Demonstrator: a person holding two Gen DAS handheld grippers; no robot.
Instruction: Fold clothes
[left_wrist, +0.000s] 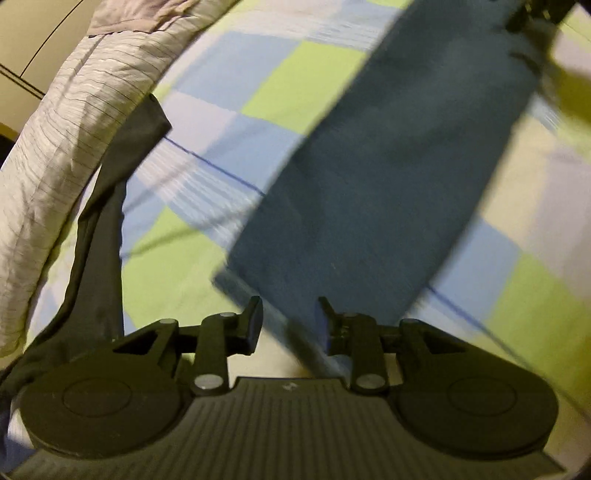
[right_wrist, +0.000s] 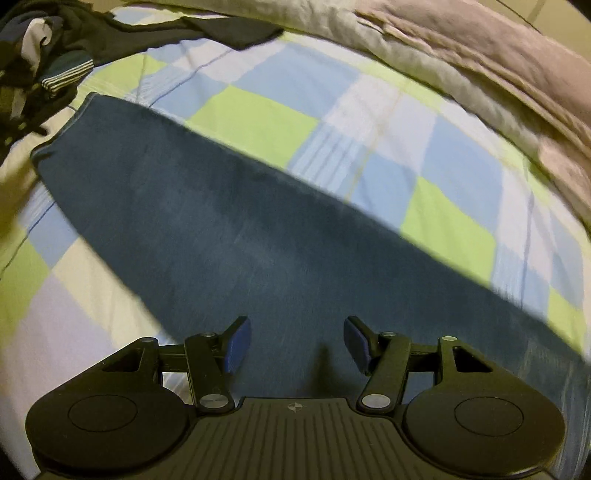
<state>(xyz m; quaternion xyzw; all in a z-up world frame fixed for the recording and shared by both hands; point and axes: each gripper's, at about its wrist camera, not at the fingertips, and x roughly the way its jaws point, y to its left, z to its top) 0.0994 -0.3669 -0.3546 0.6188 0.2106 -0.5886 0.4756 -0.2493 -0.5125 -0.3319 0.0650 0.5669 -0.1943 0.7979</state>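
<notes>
Both tools, left tool (left_wrist: 290, 321) and right tool (right_wrist: 297, 345), gape wide, empty, over soft, limp blue garment (right_wrist: 207, 221); grip its hemmed edge.

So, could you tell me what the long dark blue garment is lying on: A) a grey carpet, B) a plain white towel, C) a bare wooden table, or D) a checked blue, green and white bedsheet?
D: the dark blue garment lies stretched flat across the checked bedsheet, whose blue, green and white squares show on both sides of it.
</notes>
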